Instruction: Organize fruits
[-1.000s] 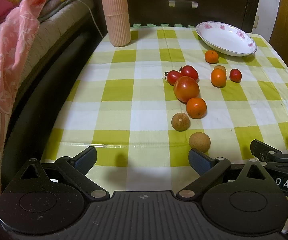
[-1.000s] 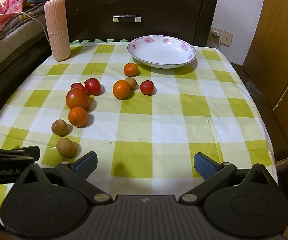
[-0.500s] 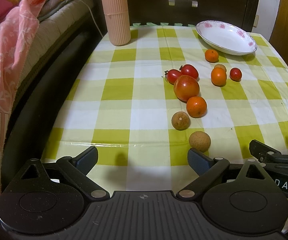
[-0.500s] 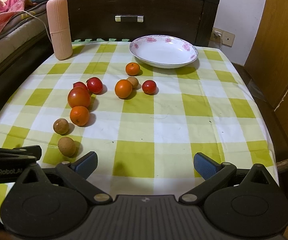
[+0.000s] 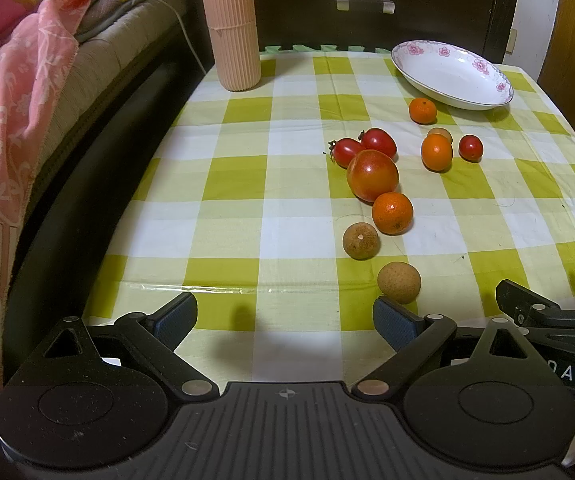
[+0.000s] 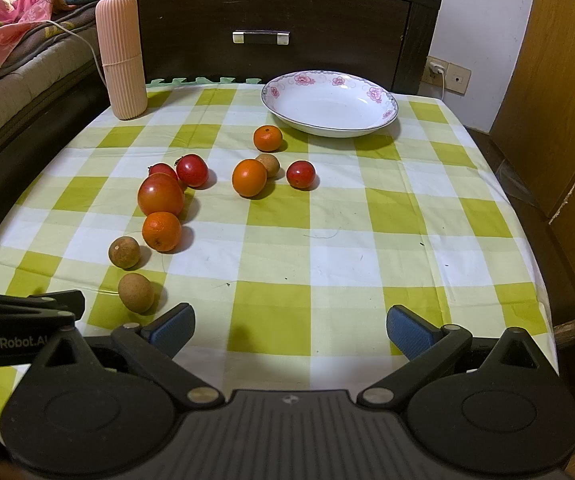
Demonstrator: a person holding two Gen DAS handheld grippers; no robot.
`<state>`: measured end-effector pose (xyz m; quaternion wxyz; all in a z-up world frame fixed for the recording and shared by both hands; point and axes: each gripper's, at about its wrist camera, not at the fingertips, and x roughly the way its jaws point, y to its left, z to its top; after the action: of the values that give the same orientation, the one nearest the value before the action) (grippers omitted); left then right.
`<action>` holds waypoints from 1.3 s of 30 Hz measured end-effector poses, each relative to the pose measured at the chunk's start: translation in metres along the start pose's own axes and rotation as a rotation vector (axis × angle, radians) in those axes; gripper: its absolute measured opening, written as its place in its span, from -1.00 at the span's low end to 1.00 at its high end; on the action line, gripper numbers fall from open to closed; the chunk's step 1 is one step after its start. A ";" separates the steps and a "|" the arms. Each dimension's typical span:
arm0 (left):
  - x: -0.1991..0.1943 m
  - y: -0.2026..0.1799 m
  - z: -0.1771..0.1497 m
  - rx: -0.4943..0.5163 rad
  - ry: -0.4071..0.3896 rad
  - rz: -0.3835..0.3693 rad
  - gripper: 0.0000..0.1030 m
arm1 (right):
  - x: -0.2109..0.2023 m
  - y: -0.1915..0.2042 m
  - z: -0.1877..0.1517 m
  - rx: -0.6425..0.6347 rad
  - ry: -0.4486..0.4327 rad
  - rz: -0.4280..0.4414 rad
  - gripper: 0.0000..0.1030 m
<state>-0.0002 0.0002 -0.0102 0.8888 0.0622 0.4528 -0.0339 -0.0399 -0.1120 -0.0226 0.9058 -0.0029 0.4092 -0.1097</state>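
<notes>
Several fruits lie loose on the green-checked tablecloth: a large tomato [image 5: 372, 175] [image 6: 160, 195], small red tomatoes [image 5: 379, 142], oranges [image 5: 392, 213] [image 6: 162, 231], and brown longans [image 5: 399, 282] [image 6: 136, 292]. A white flowered bowl [image 5: 451, 74] [image 6: 329, 103] stands empty at the far side. My left gripper [image 5: 285, 318] is open near the table's front edge, its right fingertip just short of the nearest longan. My right gripper [image 6: 290, 322] is also open, with bare cloth between its fingers and the same longan just left of its left fingertip.
A tall ribbed pink container [image 5: 231, 24] [image 6: 121, 56] stands at the far left corner. A dark wooden drawer unit [image 6: 271, 32] backs the table. A bed with pink bedding [image 5: 11, 80] runs along the left side. A wooden cabinet [image 6: 559, 92] is on the right.
Both grippers have edged slightly forward over the table, the right one a little more. Both stay open and the fruits have not moved.
</notes>
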 end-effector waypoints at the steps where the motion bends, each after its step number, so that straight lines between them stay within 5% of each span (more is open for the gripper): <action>1: 0.000 0.000 0.000 0.000 0.000 0.000 0.89 | 0.000 0.000 0.000 0.000 0.000 0.000 0.97; 29: 0.001 0.002 0.001 0.007 0.007 0.012 0.84 | 0.006 0.004 0.001 -0.010 0.012 0.031 0.95; 35: -0.001 0.004 0.006 0.023 -0.015 0.049 0.87 | 0.010 0.006 0.003 -0.030 0.020 0.091 0.85; 39: -0.001 0.011 0.010 0.006 -0.015 0.066 0.88 | 0.011 0.014 0.002 -0.082 0.011 0.128 0.61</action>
<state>0.0085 0.0096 -0.0027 0.8925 0.0796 0.4439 -0.0064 -0.0281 -0.1005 -0.0310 0.9079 -0.0132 0.4176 -0.0346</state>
